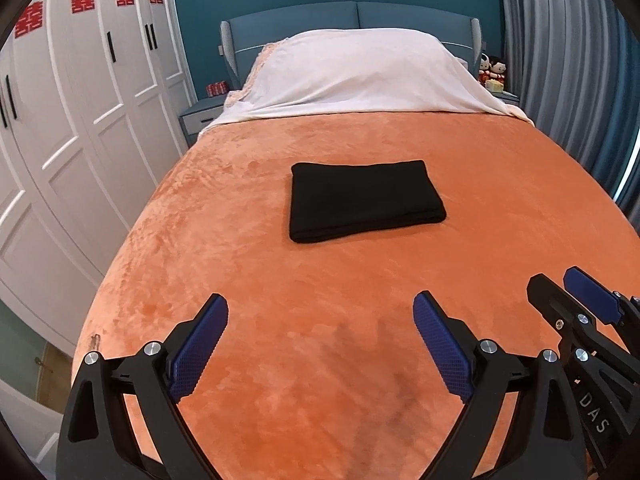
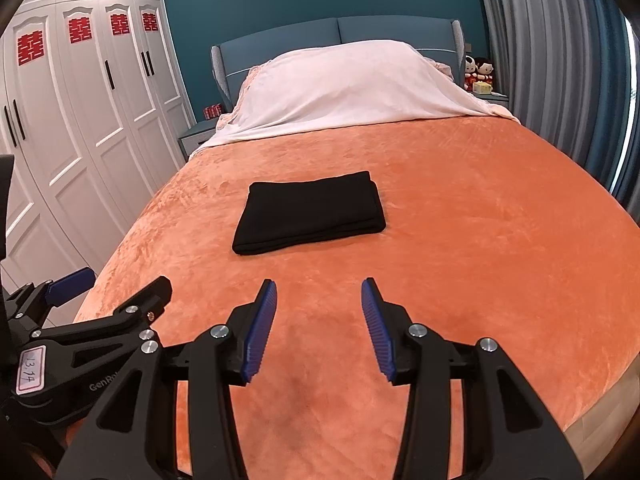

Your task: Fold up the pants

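1. On the wide bed, a plush orange velvet blanket [image 1: 280, 360] covers the mattress, with a white sheet-draped pillow mound [image 1: 360, 76] at the far end against the blue padded headboard [image 1: 352, 20].
2. White panelled wardrobe doors with red paper cut-outs [image 2: 80, 80] line one side of the room, and grey-blue pleated curtains [image 2: 552, 60] hang on the other.
3. The black folded pants [image 1: 362, 200] lie as a flat, neat rectangle near the middle of the blanket, well apart from both claws.
4. The left claw [image 1: 320, 310] hovers over bare blanket, its blue pads spread wide with nothing between them.
5. The right claw [image 2: 319, 292] sits just beside it, partly open and likewise empty.
6. By the look of it the folding is finished or nearly so. To do this step well, keep both claws clear of the bundle so the layers stay aligned; if a final tidy is wanted, press lightly on the top edge rather than pinching and dragging a corner.
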Tool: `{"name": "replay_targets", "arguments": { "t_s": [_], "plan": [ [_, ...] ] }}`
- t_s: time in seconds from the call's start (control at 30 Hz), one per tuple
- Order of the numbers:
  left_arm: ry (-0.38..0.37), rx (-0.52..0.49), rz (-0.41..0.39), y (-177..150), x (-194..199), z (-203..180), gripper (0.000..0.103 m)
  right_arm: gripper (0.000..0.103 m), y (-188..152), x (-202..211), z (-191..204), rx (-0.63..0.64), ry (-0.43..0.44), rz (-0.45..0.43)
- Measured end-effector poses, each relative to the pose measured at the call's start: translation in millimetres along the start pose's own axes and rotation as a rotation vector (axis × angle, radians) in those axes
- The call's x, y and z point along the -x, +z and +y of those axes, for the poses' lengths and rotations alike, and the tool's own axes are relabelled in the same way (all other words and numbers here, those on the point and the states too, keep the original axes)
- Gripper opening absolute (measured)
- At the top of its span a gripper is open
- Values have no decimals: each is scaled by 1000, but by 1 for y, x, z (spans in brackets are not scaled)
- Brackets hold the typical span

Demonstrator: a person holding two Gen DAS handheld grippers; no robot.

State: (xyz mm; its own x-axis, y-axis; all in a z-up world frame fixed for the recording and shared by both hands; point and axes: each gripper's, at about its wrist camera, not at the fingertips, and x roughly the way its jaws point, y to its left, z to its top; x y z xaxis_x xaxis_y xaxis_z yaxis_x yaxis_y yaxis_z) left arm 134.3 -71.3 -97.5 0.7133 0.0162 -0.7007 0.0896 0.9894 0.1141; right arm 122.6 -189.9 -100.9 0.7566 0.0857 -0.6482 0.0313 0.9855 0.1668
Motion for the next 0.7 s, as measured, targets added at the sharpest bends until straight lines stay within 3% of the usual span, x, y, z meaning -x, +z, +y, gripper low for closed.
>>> {"name": "replay_targets", "arguments": {
  "t_s": [0.13,0.3,0.7],
  "plan": [
    [-25,6,0,1,0,1,92,43,0,2,0,-7,-5,-7],
    [23,-19,-11,2,1,-3,92,43,-3,6,2,-18,-15,-12],
    [-40,10,9,5,0,-1,92,43,-3,7,1,-17,-14,-9]
  ]
}}
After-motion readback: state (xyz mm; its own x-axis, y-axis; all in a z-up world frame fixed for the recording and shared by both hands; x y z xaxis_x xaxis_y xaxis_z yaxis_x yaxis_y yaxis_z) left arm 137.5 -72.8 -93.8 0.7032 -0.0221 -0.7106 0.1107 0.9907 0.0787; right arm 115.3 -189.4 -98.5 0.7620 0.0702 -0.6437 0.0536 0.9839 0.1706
